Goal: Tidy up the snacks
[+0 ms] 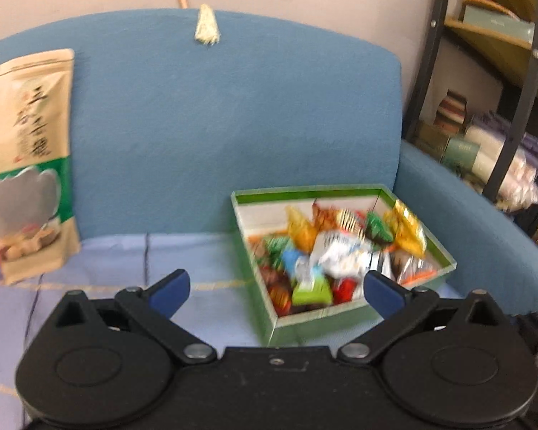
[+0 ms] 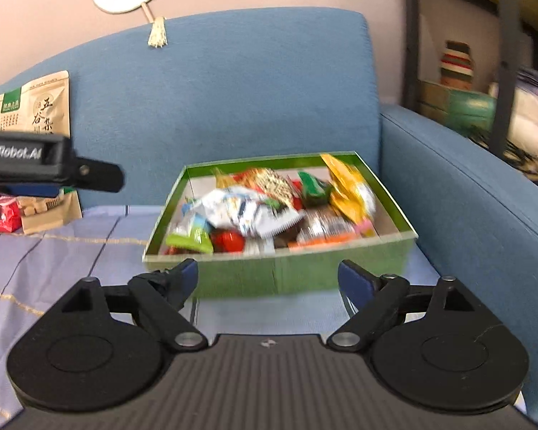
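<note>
Both wrist views (close) toward snack box [image 1: 340,308]

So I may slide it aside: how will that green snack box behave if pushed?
The green box looks like thin card, so its walls may flex. It sits on soft cloth, so it may drag. Heaped snacks might spill.

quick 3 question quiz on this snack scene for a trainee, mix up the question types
1. True or false: the green box on the sofa is empty.
2. Which item leans upright against the sofa back? A) tan pouch B) a bottle C) a bowl
3. Fill in: the left tool and right tool both have their fingers ____ with nothing between them.

Key: 1 false, it is full of wrapped snacks; 2 A; 3 open
</note>
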Demonstrator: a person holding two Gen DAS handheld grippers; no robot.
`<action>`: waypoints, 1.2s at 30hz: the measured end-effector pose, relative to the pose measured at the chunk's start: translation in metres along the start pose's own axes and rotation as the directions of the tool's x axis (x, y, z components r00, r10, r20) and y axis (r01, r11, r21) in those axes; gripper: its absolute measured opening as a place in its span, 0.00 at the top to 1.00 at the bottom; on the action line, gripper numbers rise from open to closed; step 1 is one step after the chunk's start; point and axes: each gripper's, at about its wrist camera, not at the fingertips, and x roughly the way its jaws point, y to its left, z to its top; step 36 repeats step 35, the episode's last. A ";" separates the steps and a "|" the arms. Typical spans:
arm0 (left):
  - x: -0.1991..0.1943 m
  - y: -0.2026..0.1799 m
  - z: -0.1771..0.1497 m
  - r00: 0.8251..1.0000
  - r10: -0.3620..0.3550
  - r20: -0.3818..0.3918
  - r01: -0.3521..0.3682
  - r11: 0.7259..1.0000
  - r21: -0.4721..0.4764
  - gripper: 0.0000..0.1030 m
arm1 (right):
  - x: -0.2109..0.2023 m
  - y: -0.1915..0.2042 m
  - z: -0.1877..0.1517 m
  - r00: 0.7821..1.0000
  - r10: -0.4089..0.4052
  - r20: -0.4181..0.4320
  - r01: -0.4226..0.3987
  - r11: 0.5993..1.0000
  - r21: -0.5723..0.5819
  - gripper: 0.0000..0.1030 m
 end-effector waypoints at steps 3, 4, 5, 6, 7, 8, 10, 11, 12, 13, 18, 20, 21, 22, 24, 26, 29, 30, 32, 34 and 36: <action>-0.013 0.002 -0.020 0.999 0.046 -0.010 -0.046 0.999 -0.025 0.00 | -0.014 0.001 -0.012 0.999 -0.030 -0.013 0.030 0.999 -0.024 0.00; -0.017 0.002 -0.028 0.999 0.046 -0.021 -0.046 0.998 -0.042 0.00 | -0.017 0.001 -0.016 0.999 -0.038 -0.022 0.037 0.999 -0.033 0.00; -0.020 0.003 -0.035 0.998 0.044 -0.036 -0.046 0.998 -0.053 0.00 | -0.019 0.001 -0.019 0.999 -0.043 -0.031 0.042 0.998 -0.038 0.00; -0.022 0.002 -0.042 0.997 0.054 -0.047 -0.056 0.997 -0.055 0.00 | -0.020 0.000 -0.022 0.998 -0.048 -0.042 0.047 0.998 -0.037 0.00; -0.023 0.001 -0.048 0.996 0.073 -0.050 -0.075 0.996 -0.046 0.00 | -0.021 -0.001 -0.024 0.997 -0.053 -0.053 0.052 0.998 -0.031 0.00; -0.024 0.000 -0.054 0.994 0.097 -0.052 -0.099 0.994 -0.036 0.00 | -0.021 -0.002 -0.026 0.996 -0.060 -0.062 0.058 0.998 -0.024 0.00; -0.025 0.000 -0.064 0.989 0.130 -0.069 -0.133 0.991 -0.029 0.00 | -0.019 -0.004 -0.027 0.993 -0.077 -0.084 0.076 0.997 -0.018 0.00; -0.025 0.001 -0.068 0.987 0.137 -0.083 -0.140 0.990 -0.033 0.00 | -0.018 -0.004 -0.028 0.992 -0.087 -0.096 0.085 0.996 -0.022 0.00; -0.025 0.003 -0.071 0.985 0.143 -0.098 -0.147 0.988 -0.041 0.00 | -0.017 -0.003 -0.028 0.990 -0.092 -0.103 0.089 0.996 -0.027 0.00; -0.024 0.003 -0.073 0.983 0.150 -0.106 -0.156 0.986 -0.050 0.00 | -0.016 -0.003 -0.028 0.990 -0.092 -0.109 0.089 0.996 -0.031 0.00; -0.028 0.001 -0.074 0.975 0.197 -0.105 -0.201 0.979 -0.029 0.00 | -0.009 0.001 -0.029 0.980 -0.116 -0.161 0.110 0.993 -0.049 0.00; -0.028 -0.001 -0.073 0.973 0.205 -0.104 -0.209 0.978 -0.023 0.00 | -0.008 0.003 -0.030 0.979 -0.126 -0.163 0.118 0.991 -0.058 0.00; -0.027 -0.001 -0.073 0.972 0.210 -0.106 -0.213 0.977 -0.020 0.00 | -0.008 0.004 -0.030 0.978 -0.129 -0.164 0.121 0.991 -0.057 0.00; -0.027 -0.001 -0.073 0.971 0.214 -0.106 -0.217 0.976 -0.015 0.00 | -0.007 0.004 -0.029 0.978 -0.130 -0.164 0.122 0.991 -0.053 0.00; -0.026 -0.002 -0.074 0.969 0.221 -0.111 -0.223 0.975 -0.006 0.00 | -0.007 0.003 -0.029 0.978 -0.123 -0.166 0.117 0.992 -0.045 0.00; -0.025 -0.002 -0.075 0.968 0.221 -0.117 -0.223 0.975 -0.007 0.00 | -0.006 0.004 -0.029 0.979 -0.120 -0.165 0.113 0.992 -0.048 0.00; -0.026 -0.002 -0.076 0.971 0.212 -0.115 -0.214 0.977 -0.008 0.00 | -0.008 0.007 -0.029 0.981 -0.116 -0.158 0.109 0.993 -0.056 0.00; -0.027 -0.002 -0.075 0.971 0.211 -0.114 -0.213 0.977 -0.005 0.00 | -0.008 0.007 -0.028 0.981 -0.114 -0.156 0.106 0.993 -0.054 0.00; -0.028 -0.003 -0.075 0.972 0.210 -0.106 -0.211 0.977 0.003 0.00 | -0.009 0.008 -0.028 0.982 -0.111 -0.155 0.104 0.993 -0.052 0.00; -0.029 -0.004 -0.075 0.972 0.210 -0.100 -0.210 0.978 0.011 0.00 | -0.010 0.010 -0.028 0.982 -0.111 -0.151 0.104 0.993 -0.051 0.00; -0.030 -0.005 -0.074 0.972 0.215 -0.098 -0.215 0.977 0.013 0.00 | -0.010 0.010 -0.028 0.982 -0.112 -0.149 0.105 0.993 -0.050 0.00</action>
